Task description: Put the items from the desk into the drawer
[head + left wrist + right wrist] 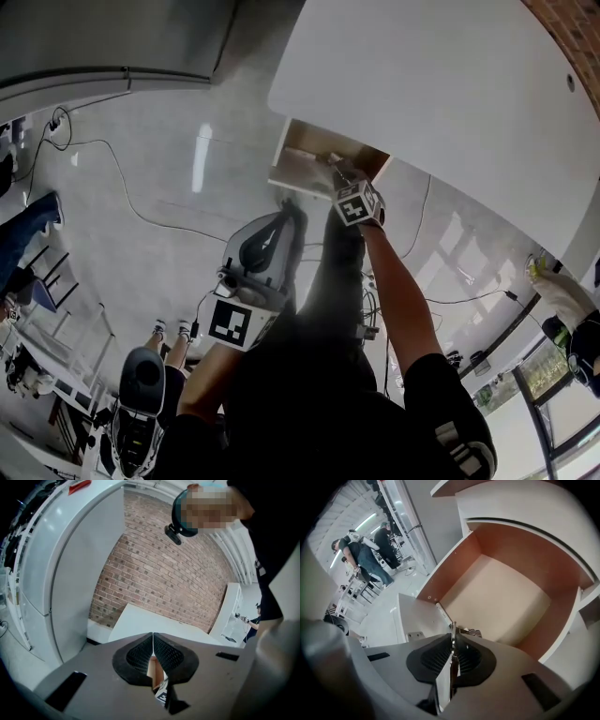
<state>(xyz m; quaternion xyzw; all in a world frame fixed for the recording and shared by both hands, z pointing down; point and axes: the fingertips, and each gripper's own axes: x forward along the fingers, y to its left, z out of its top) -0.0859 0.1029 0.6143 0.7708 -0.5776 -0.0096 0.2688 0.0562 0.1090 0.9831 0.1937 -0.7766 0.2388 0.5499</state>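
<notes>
The drawer [302,161] under the white desk [441,94] stands pulled out. Its light wooden inside [506,597] is bare. My right gripper [336,169] is at the drawer's front edge, over its opening. It is shut on a thin flat metallic item [443,686] that stands edge-on between the pads, with a small shiny end [468,631] poking past the tips of the right gripper [453,637]. I cannot tell what the item is. My left gripper [287,217] hangs lower, away from the drawer. The left gripper [153,641] is shut with nothing in it, pointing towards the desk top [145,623].
A brick wall [173,573] rises behind the desk, and a tall white cabinet [61,573] stands to its left. Cables [103,155] trail over the shiny floor. A black office chair [141,394] is behind me. Other people [361,559] stand far off.
</notes>
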